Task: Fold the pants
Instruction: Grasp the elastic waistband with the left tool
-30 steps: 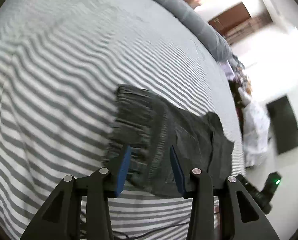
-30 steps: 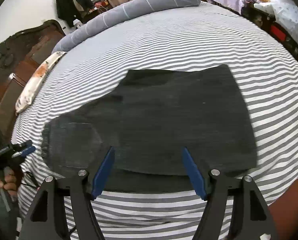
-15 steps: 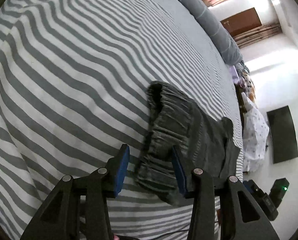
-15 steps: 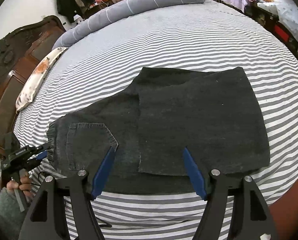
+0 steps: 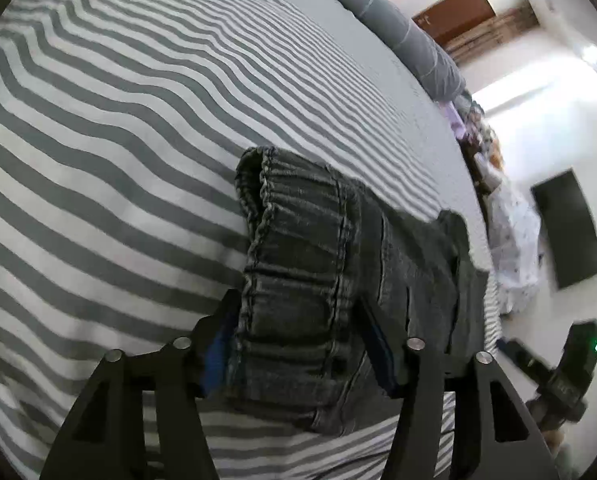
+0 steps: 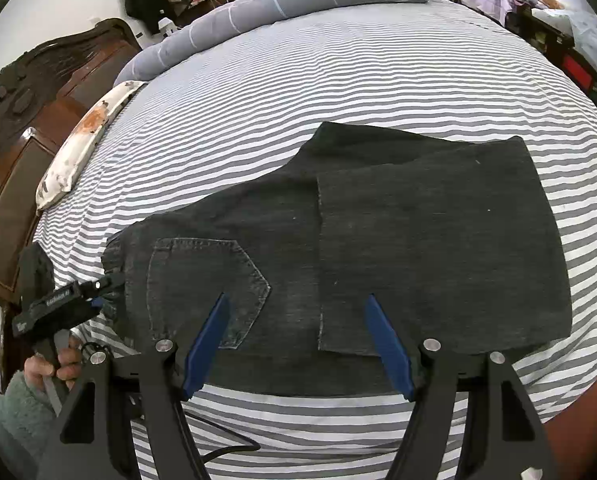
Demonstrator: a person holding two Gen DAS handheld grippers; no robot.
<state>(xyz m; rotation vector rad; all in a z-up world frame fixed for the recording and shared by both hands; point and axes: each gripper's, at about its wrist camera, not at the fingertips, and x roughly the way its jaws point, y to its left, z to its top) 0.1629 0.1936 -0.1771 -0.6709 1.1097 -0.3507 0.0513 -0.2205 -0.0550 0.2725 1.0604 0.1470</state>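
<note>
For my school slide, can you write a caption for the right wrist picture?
Dark pants lie partly folded on a striped bed, the open right hand-held gripper above them.

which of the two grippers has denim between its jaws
The left gripper: the elastic waistband of the dark grey denim pants sits between its jaws. The right gripper hovers open above the fabric.
</note>
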